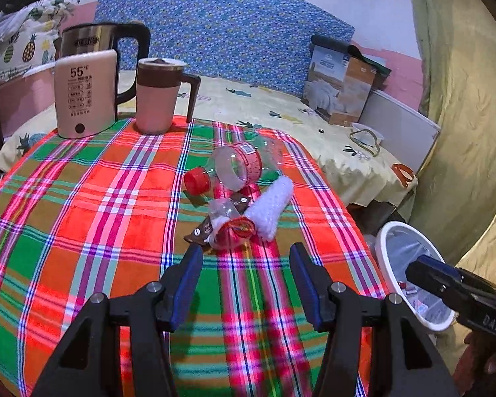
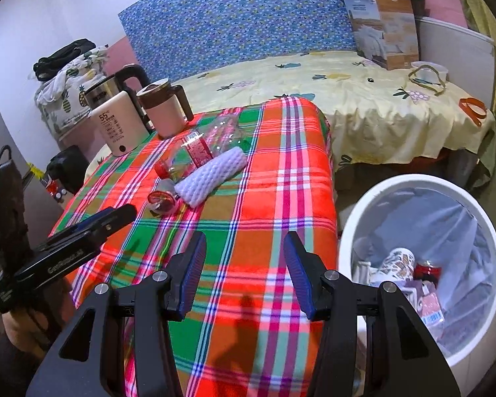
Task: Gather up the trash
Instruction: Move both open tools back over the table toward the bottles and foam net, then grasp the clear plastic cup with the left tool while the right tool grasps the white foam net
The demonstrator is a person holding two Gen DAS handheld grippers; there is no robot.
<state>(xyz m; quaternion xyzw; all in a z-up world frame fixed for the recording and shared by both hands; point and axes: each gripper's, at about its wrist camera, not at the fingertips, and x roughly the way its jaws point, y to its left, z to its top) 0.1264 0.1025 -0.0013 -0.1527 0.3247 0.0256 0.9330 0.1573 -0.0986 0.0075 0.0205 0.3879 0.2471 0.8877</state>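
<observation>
A pile of trash lies mid-table on the plaid cloth [image 1: 82, 198]: a clear plastic bottle with a red cap and red label [image 1: 238, 165], a crumpled small bottle with a red label [image 1: 229, 225], a brown wrapper [image 1: 203, 230] and a white foam sleeve [image 1: 271, 205]. My left gripper [image 1: 246, 278] is open and empty, just short of the crumpled bottle. My right gripper [image 2: 244, 271] is open and empty over the table's right part, beside the white bin [image 2: 347, 231]. The bottle [image 2: 198, 152], sleeve [image 2: 211, 175] and crumpled bottle [image 2: 162, 200] show in the right wrist view too.
A steel kettle [image 1: 92, 38], a cream warmer box [image 1: 86, 92] and a pink mug [image 1: 158, 96] stand at the table's far left. The lined bin [image 1: 383, 241] holds several pieces of trash. A bed [image 2: 363, 106] with a cardboard box [image 2: 387, 26] lies behind.
</observation>
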